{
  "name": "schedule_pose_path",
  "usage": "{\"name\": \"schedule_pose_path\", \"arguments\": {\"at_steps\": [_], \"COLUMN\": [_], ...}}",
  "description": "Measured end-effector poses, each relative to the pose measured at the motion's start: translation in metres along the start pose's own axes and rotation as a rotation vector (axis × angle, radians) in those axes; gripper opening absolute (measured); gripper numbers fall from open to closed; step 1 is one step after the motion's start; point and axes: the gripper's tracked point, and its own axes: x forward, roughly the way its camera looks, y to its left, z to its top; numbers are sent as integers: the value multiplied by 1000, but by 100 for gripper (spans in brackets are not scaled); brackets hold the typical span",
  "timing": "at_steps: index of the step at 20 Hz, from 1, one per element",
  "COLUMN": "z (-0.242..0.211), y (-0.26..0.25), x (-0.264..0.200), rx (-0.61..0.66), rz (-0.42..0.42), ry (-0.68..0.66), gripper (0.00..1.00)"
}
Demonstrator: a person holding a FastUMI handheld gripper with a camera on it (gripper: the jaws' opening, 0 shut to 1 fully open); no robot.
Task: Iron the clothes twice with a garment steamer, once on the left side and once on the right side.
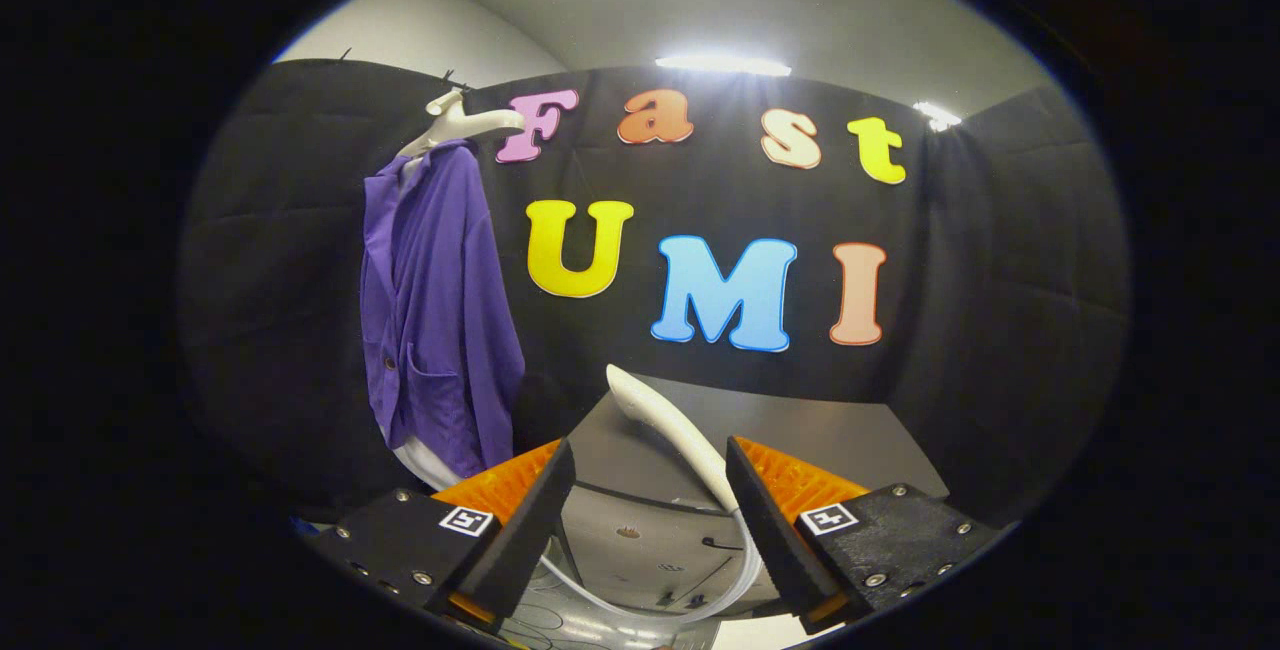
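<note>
Between open claw [650,490] fingers, steamer [665,425].

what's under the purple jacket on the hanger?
A white garment's hem shows below the purple jacket; the rest is covered. The jacket hangs on a white hanger against black cloth. The open gripper is apart from it, the steamer head between its fingers.

Black cloth wall [1000,260], grey tabletop [830,435] — white ceiling [700,0], strip lights [722,63]

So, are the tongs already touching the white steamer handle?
Cannot tell. In the gripper view the tongs stand open, and the steamer handle rises between the fingers, close beside one finger, which overlaps its lower end, so neither contact nor gap shows plainly.
</note>
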Motion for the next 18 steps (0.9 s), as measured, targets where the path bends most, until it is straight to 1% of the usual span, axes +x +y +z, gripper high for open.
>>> {"name": "schedule_pose_path", "arguments": {"at_steps": [3, 5, 8, 13, 18], "z": [-16, -30, -43, -74, -99], "y": [-31, -43, -45, -48, -54], "x": [41, 68, 100, 139, 163], "rx": [123, 155, 196, 117, 100], "rz": [73, 120, 224, 324, 365], "ry": [82, 129, 195, 331, 417], "gripper": [95, 95, 95, 94, 95]}}
